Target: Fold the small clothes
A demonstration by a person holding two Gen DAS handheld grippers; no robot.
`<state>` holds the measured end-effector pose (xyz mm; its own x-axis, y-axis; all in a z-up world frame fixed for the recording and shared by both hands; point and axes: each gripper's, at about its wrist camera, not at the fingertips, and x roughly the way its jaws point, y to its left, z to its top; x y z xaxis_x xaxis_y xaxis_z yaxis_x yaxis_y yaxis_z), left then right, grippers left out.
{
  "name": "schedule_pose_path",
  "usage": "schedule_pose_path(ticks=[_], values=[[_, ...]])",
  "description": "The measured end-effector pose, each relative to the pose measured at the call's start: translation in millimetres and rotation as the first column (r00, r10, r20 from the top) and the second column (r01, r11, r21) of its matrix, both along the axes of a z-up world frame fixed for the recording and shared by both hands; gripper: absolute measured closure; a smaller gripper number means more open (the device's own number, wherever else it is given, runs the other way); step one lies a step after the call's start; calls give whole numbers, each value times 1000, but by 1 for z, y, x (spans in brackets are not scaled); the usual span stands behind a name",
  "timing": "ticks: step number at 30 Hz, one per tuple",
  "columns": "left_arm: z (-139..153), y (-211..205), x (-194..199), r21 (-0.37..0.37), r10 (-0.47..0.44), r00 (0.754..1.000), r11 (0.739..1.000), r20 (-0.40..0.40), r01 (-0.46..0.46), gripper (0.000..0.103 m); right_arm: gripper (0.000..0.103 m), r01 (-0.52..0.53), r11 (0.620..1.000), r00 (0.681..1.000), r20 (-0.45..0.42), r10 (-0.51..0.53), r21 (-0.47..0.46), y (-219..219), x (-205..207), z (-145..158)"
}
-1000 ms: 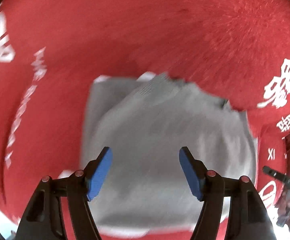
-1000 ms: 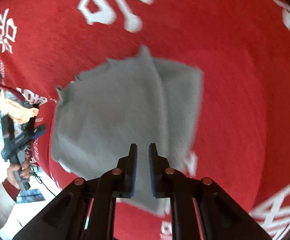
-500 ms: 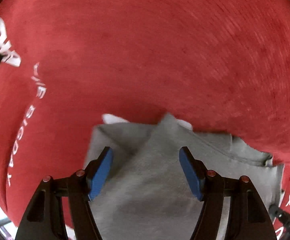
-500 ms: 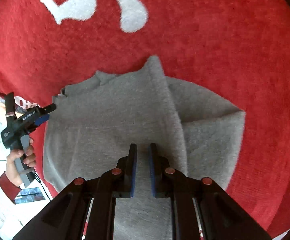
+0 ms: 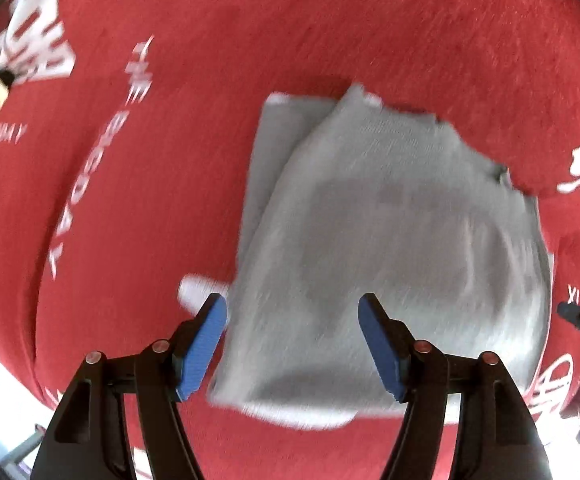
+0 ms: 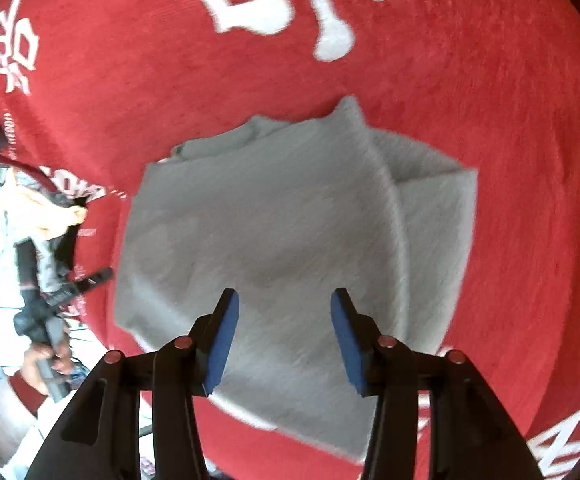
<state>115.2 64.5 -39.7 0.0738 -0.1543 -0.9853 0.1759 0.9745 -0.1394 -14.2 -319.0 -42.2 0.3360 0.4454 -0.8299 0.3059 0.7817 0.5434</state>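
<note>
Left gripper (image 5: 292, 344): your blue pads (image 5: 201, 346) are spread wide, nothing between them, and the claw hangs above the near part of the cloth without touching it
Right gripper (image 6: 283, 340): your fingers (image 6: 221, 338) stand apart too, a little narrower than on the left, empty, with the cloth showing in the gap below
Grey garment (image 5: 390, 248): it lies folded on the red cloth, an upper layer laid slantwise over a lower one; in your right view (image 6: 273, 232) the lower layer peeks out on the right side as a squarish flap
Red table cover (image 5: 169, 184): red fabric with white lettering, spread under the garment on every side
Your left hand (image 6: 45, 356): seen in the right view at the far left edge, wrapped round the other tool's handle, well apart from the garment
Sharpness: both views are motion-blurred, so the garment's seams cannot be made out
</note>
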Motion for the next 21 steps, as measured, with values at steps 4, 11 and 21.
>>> schedule_pose_path(ticks=[4, 11, 21], values=[[-7, 23, -25, -44, -1, 999, 999, -41, -1, 33, 50, -41, 986, 999, 35, 36, 162, 41, -8, 4], [-16, 34, -35, -183, -86, 993, 981, -74, 72, 33, 49, 6, 901, 999, -50, 18, 434, 148, -8, -52], [-30, 35, -28, -320, -247, 965, 924, -82, 210, 52, 49, 315, 819, 948, -124, -292, 479, 192, -19, -102]])
